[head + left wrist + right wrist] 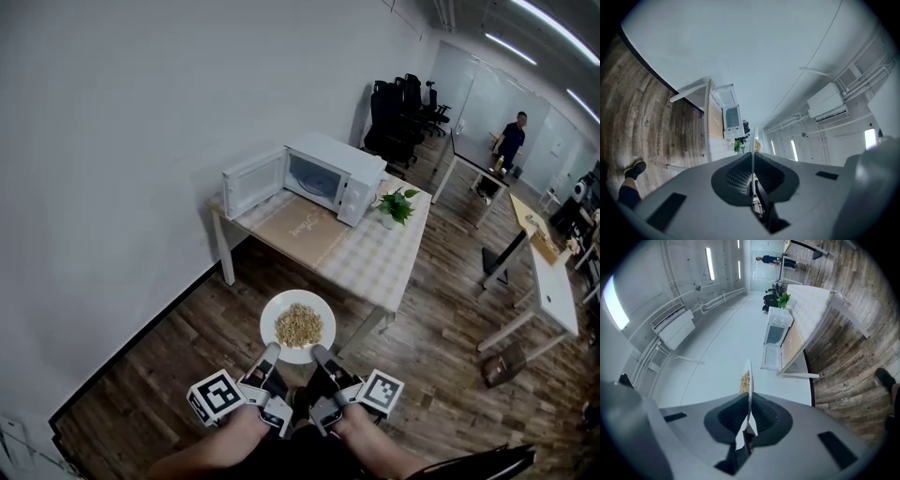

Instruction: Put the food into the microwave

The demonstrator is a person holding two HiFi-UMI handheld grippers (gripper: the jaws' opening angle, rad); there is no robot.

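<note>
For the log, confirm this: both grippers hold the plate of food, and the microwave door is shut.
Not shut: the head view shows the microwave door open. The left gripper and right gripper do both hold the plate of food.

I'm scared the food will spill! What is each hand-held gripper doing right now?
Left hand-held gripper: shut on the rim of the round white plate of pale brown food.
Right hand-held gripper: shut on the same plate's rim.
</note>
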